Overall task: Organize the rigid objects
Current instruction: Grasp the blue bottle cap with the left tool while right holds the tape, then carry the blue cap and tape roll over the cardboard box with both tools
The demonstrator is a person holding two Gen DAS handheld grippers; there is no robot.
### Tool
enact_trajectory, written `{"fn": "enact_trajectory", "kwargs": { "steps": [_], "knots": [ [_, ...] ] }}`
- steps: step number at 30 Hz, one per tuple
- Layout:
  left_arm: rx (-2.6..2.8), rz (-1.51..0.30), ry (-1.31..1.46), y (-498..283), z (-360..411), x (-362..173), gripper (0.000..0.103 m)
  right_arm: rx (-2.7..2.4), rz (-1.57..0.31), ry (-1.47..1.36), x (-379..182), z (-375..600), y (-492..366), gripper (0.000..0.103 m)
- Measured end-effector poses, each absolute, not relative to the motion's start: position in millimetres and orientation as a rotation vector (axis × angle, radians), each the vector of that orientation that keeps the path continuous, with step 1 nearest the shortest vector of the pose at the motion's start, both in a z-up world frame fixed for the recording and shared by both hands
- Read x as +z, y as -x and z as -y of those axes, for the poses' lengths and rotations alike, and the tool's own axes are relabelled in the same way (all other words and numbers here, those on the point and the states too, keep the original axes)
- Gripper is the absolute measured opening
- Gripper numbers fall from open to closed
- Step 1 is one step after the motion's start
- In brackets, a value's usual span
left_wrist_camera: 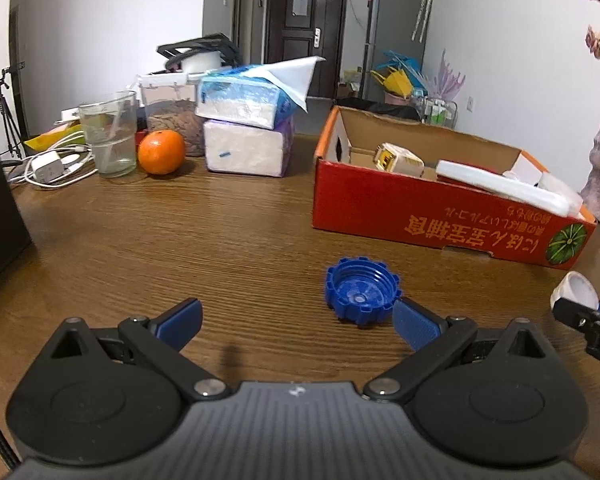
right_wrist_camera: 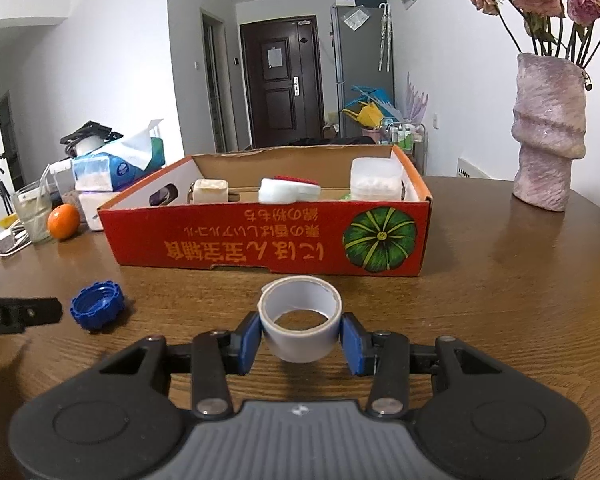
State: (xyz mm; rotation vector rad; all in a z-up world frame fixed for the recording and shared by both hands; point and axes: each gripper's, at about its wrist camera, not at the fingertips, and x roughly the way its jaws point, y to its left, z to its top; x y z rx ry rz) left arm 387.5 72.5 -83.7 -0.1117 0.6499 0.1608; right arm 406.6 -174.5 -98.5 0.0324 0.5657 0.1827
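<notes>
Tape (right_wrist_camera: 300,322) sits clamped in the right gripper (right_wrist_camera: 300,340) over the counter (right_wrist_camera: 480,320) before the box (right_wrist_camera: 268,236), while the left gripper (left_wrist_camera: 296,322) gapes beside the blue cap (left_wrist_camera: 360,296).

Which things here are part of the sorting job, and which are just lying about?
Job: tape roll clamped in the right gripper; blue cap ahead of the open left gripper; red box with items already in it.

Lying about: orange, glass, tissue packs, charger, vase.
</notes>
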Motion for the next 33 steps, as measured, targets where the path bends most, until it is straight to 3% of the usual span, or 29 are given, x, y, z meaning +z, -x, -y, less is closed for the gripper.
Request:
{"fn": "enact_trajectory", "kwargs": {
  "steps": [16, 19, 21, 23, 33],
  "knots": [
    [0.099, -0.736, 0.092, -439, -49, -101, 0.102, 0.151, -0.561, -0.056, -99, 183, -414, 0.042],
    [0.100, -0.733, 0.078, -444, -48, -101, 0.094, 0.151, -0.562, -0.055, -100, 183, -414, 0.042],
    [0.084, -0.749, 0.068, -448, -47, -103, 0.067, 0.152, -0.562, -0.054, -100, 182, -414, 0.042],
    [0.080, -0.746, 0.049, -447, -46, -102, 0.054, 0.157, -0.563, -0.053, -100, 183, -414, 0.042],
    [0.070, -0.680, 0.049, -432, -45, -90, 0.054, 0.175, -0.545, -0.064, -95, 184, -408, 0.042]
  ]
}}
